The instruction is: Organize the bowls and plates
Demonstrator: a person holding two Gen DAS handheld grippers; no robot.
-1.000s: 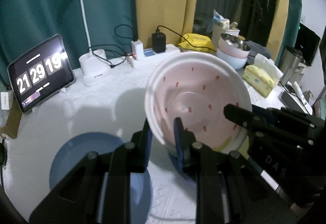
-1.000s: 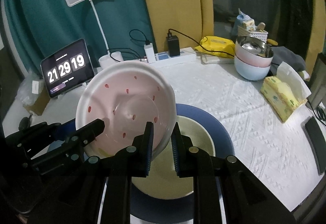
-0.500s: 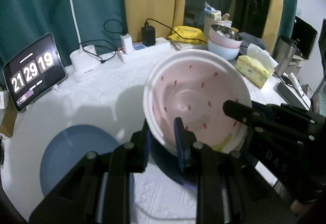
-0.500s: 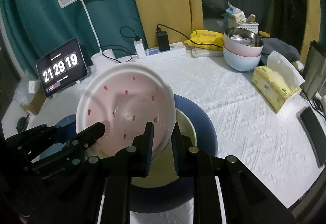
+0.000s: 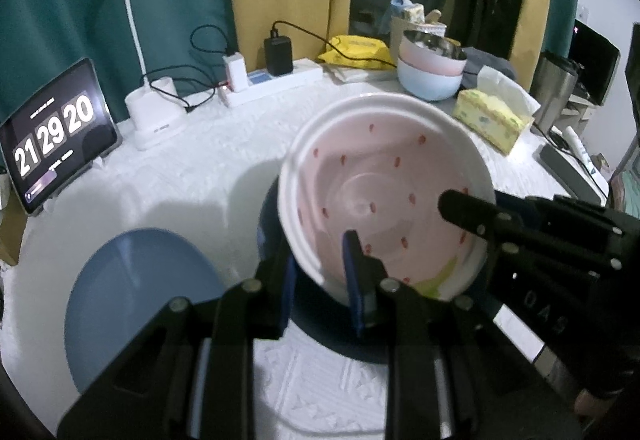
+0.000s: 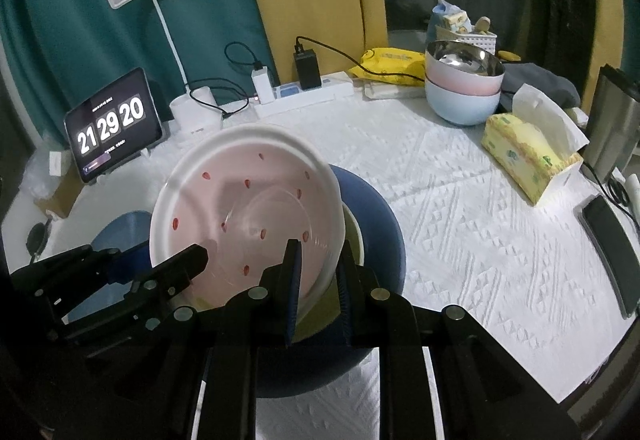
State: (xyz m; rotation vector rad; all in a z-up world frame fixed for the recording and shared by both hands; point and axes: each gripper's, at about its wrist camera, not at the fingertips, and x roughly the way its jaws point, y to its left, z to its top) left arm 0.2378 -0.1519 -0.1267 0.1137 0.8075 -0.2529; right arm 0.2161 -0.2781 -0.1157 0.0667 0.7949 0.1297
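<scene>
Pink strawberry-dotted bowl [image 5: 384,195] tilted, left gripper [image 5: 320,272] and right gripper [image 6: 318,280] pinching opposite rims, above dark blue plate [image 6: 380,224].

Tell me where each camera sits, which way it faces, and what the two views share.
Left wrist: on the left gripper, looking forward and down at the pink plate clamped by its near-left rim; the right gripper reaches in from the right.
Right wrist: on the right gripper, gripping the same plate's right rim; the left gripper shows at left.
Shared: plate, dark blue plate, clock tablet, stacked bowls.
</scene>
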